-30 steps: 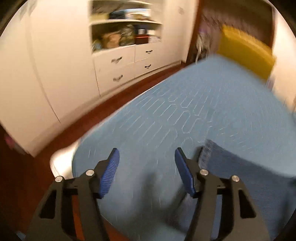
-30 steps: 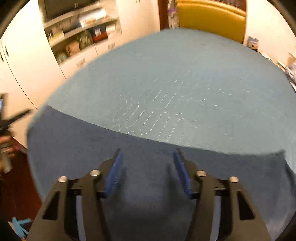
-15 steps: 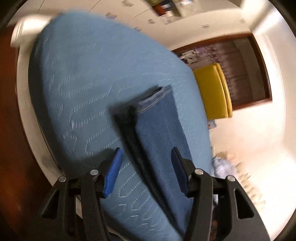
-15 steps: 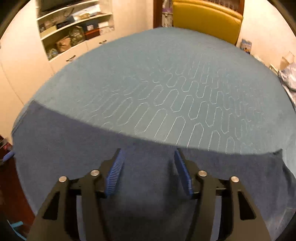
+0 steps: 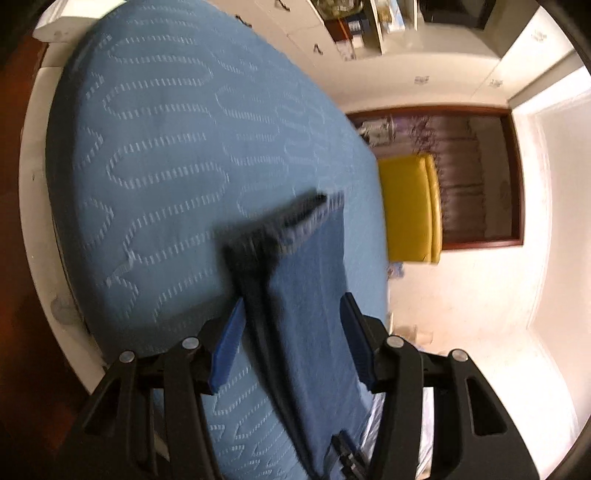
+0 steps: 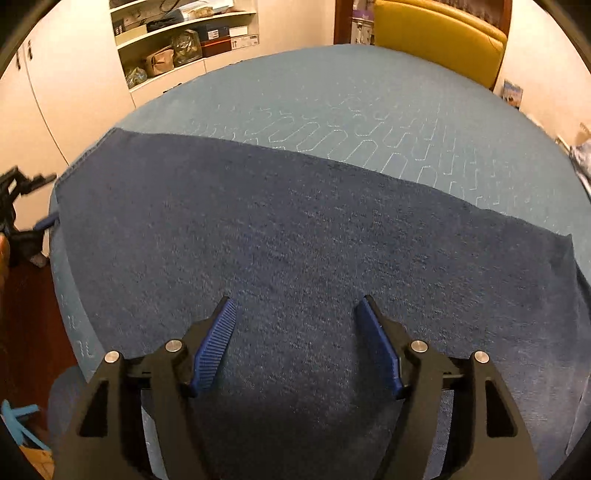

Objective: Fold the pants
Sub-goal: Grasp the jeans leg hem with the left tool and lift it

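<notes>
One pair of dark blue pants (image 6: pixel 314 236) lies flat across the near part of the bed (image 6: pixel 369 96), a long strip running side to side in the right wrist view and lengthwise in the left wrist view (image 5: pixel 314 295), where its far hem looks blurred. Judging by that neat narrow shape, the legs probably already lie one over the other, ready for a crosswise fold.

Both claws are released and hold nothing. The right gripper (image 6: pixel 295 332) hovers over the middle of the cloth, jaws spread wide. The left gripper (image 5: pixel 291 339) hangs over one end, jaws straddling the strip's width, likely lining up on an edge; whether it touches the fabric I cannot tell.

Under the pants is a light blue quilted bedspread. Beyond stand a yellow headboard (image 6: pixel 443 33), white cupboards and open shelves (image 6: pixel 184 40), with dark wooden floor (image 6: pixel 26 314) alongside.
</notes>
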